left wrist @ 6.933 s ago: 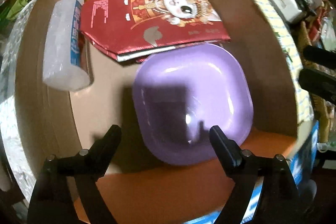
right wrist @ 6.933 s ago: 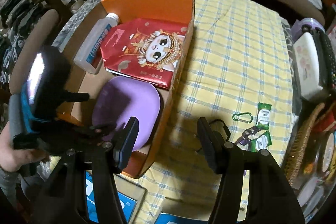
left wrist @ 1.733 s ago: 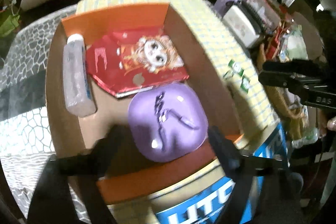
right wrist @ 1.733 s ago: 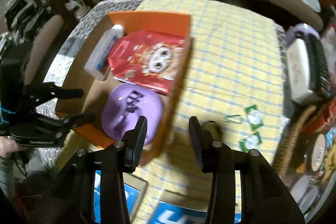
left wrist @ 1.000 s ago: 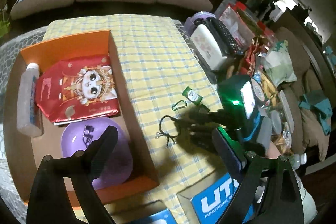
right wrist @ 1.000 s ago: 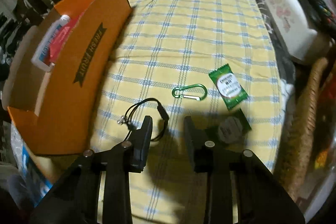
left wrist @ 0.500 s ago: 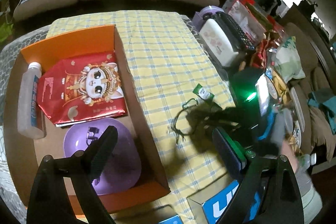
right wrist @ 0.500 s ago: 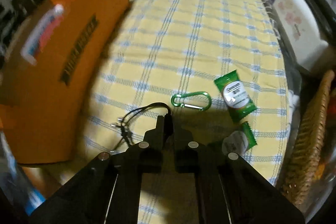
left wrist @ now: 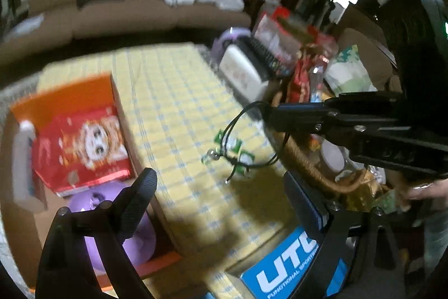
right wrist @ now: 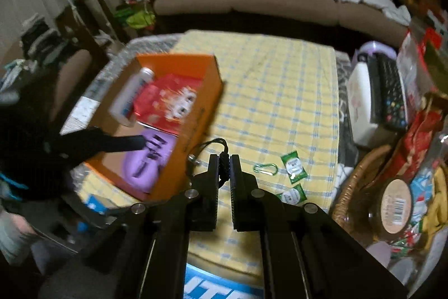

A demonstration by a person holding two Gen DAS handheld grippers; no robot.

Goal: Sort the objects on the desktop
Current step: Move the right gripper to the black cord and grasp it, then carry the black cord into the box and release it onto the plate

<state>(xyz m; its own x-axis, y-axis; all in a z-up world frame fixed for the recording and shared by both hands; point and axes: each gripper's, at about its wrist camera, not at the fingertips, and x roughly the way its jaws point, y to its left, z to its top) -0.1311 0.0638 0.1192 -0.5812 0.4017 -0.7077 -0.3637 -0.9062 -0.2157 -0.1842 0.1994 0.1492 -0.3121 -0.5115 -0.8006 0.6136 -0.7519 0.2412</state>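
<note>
Black cord bracelet (right wrist: 222,159) pinched in right gripper (right wrist: 224,161), dangling above yellow checked cloth (right wrist: 280,91). Left gripper (left wrist: 221,198) gaping, empty. Step in hand: carrying cord toward orange box (right wrist: 196,114); next likely calls for swing over purple bowl (right wrist: 145,164), then release. On cloth: one green carabiner (right wrist: 265,168), two green sachets (right wrist: 293,167).

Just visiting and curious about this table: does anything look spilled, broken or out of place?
Nothing looks spilled or broken. The oddest sight is a black cord dangling in mid-air, pinched in the right gripper above the yellow checked cloth. A green carabiner and two green sachets lie loose on the cloth, outside the orange box.
</note>
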